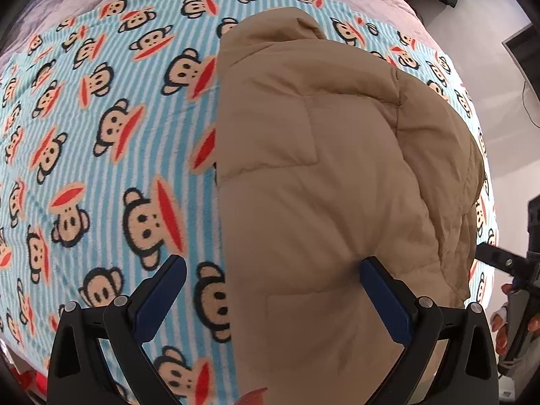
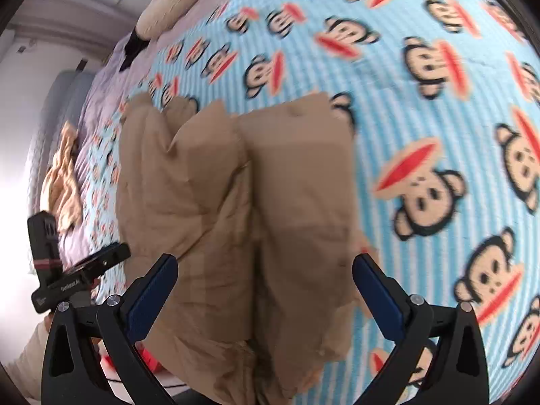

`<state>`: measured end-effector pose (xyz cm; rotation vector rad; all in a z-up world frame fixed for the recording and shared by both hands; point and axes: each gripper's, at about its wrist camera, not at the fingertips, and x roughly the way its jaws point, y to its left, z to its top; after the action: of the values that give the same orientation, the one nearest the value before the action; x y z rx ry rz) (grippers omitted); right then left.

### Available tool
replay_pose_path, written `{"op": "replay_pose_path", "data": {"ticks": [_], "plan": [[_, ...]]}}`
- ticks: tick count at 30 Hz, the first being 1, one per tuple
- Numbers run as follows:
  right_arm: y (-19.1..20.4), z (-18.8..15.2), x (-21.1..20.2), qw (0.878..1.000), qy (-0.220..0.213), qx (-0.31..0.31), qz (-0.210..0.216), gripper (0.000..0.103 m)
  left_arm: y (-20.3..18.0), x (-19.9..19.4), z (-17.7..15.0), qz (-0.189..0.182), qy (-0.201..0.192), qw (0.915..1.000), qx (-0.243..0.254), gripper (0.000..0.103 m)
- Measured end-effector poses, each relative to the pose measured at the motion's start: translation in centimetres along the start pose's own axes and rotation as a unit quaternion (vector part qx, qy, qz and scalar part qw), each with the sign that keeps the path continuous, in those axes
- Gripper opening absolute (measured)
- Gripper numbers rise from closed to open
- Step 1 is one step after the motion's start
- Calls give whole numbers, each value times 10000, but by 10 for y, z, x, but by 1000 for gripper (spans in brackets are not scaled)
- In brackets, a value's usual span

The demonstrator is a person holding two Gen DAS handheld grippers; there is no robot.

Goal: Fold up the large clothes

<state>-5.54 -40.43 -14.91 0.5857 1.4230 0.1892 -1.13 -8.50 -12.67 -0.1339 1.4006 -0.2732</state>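
So the whole bed is covered by a light-blue striped fleece blanket with cartoon monkey faces (image 1: 111, 128), which makes sense as a work surface: big, flat, soft, plenty of room around the garment. On it lies the tan quilted puffer jacket (image 1: 320, 175), already narrowed into a long bundle running from the near edge toward the far side. In the right wrist view it reads as two padded lengths lying side by side with a deep crease between them (image 2: 251, 202), so I'd guess the sides got brought in and a crosswise fold comes next.

Far off on the left in that view sit a cream round cushion (image 2: 172, 3) and a crumpled tan cloth (image 2: 64, 182), well apart from the jacket.

The left gripper (image 1: 271, 268) hangs over the jacket's near left edge, fingers spread wide, holding nothing. The right gripper (image 2: 265, 266) is released too, straddling the near end, probably lined up to pinch it. That view is motion-blurred, so contact is unclear.
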Motion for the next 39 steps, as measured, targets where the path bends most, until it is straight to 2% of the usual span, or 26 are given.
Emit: {"op": "replay_pose_path", "data": {"ticks": [1,3,5,6,9,11,14,17,19,23,26,29,34,36,39], "plan": [[3,0,4,9999,96,-77,-54,103,-1,0,0,-23,8,10000,16,103],[10,5,21,9958,408,-457,-677,103,-5,2,1,-62,23,9999,80,103],[9,12,29,9916,462,-599,-1046,103,-6,3,2,-119,19,9998,129,103],[2,15,32,9926,500,-504,-989,103,-6,3,2,-161,20,9998,136,103],[-24,21,41,9965,688,44,-462,103,4,4,6,-504,44,9987,55,103],[-41,22,50,9953,857,435,135,103,18,8,11,-892,151,9958,-139,103],[-50,22,54,9925,905,576,594,103,41,16,17,-1394,301,9885,-510,103],[-51,25,56,9909,879,521,871,103,58,25,23,-1803,399,9804,-685,103],[-51,28,59,9905,889,457,949,103,62,33,26,-1960,509,9774,-610,103],[-48,35,74,9900,950,327,995,103,60,47,30,-2273,622,9708,-455,103],[-41,43,82,9873,920,292,1263,103,53,61,31,-2649,679,9610,-420,103],[-36,52,89,9837,916,215,1534,103,49,77,35,-2786,736,9569,-368,103],[-32,56,105,9808,969,279,1671,103,46,96,34,-2988,801,9496,-503,103],[-31,57,108,9801,957,354,1701,103,39,95,32,-2848,787,9542,-479,103],[-32,55,108,9797,894,582,1700,103,19,83,29,-2405,620,9680,-352,103]]}}
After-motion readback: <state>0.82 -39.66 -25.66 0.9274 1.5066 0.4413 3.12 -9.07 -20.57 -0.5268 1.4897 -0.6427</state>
